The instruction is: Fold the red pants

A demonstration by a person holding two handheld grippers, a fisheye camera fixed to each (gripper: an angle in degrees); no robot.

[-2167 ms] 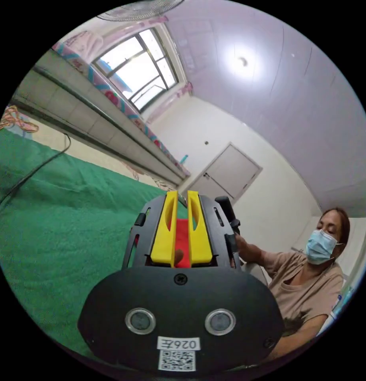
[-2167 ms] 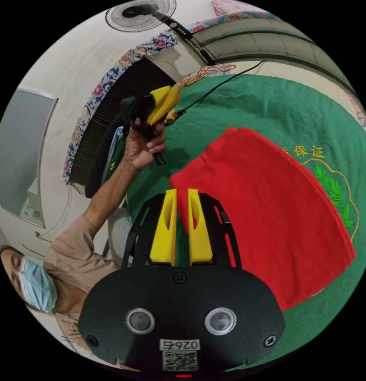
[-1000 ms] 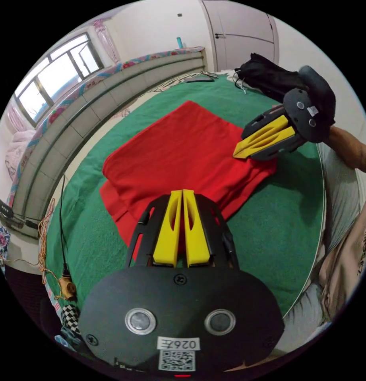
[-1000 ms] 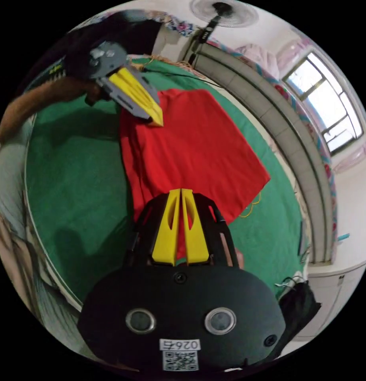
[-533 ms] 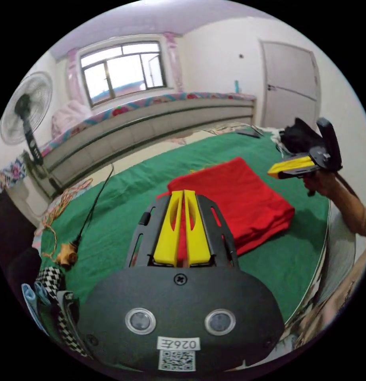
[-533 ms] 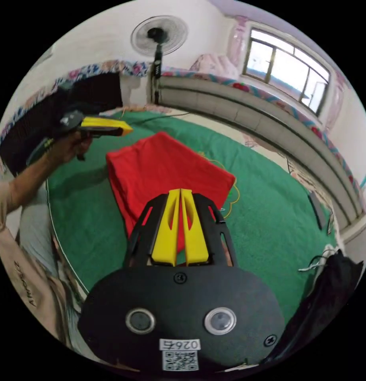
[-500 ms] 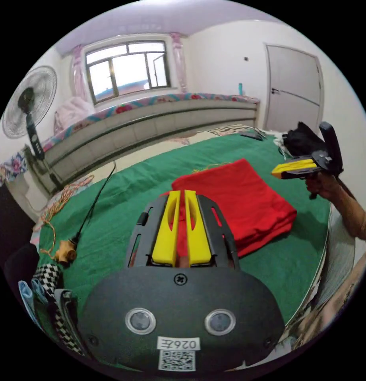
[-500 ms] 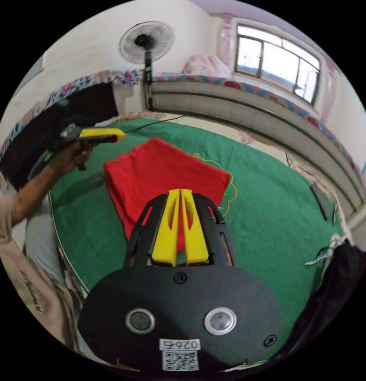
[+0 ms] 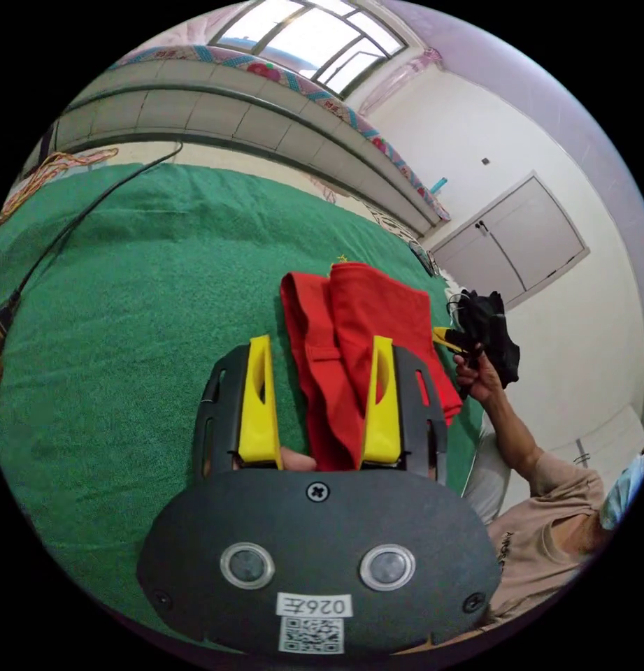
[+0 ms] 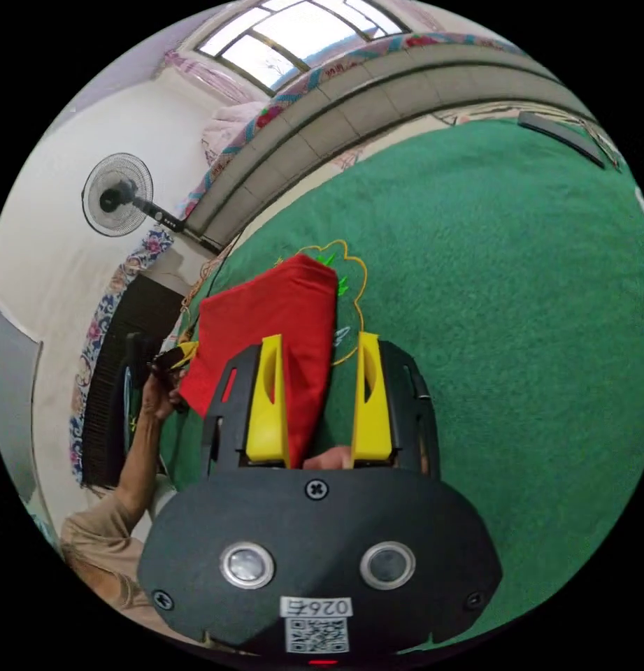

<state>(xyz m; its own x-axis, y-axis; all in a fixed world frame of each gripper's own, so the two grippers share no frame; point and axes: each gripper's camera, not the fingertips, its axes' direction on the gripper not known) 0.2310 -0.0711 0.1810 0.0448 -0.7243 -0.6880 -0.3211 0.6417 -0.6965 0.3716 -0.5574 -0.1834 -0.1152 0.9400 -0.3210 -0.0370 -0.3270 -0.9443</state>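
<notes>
The red pants (image 9: 363, 335) are lying folded on the green blanket (image 9: 140, 279), near its edge by the person (image 9: 545, 503). The left gripper (image 9: 320, 391) and the right gripper (image 10: 315, 391) are hovering above the pants, jaws spread wide apart and gripping nothing.

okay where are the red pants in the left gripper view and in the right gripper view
Left gripper view: the red pants lie folded just past centre, partly behind that view's own spread jaws.
Right gripper view: the pants lie left of centre, above and behind that view's own spread jaws.
Shared landmark: the green cover under the pants, with the window beyond it.
</notes>
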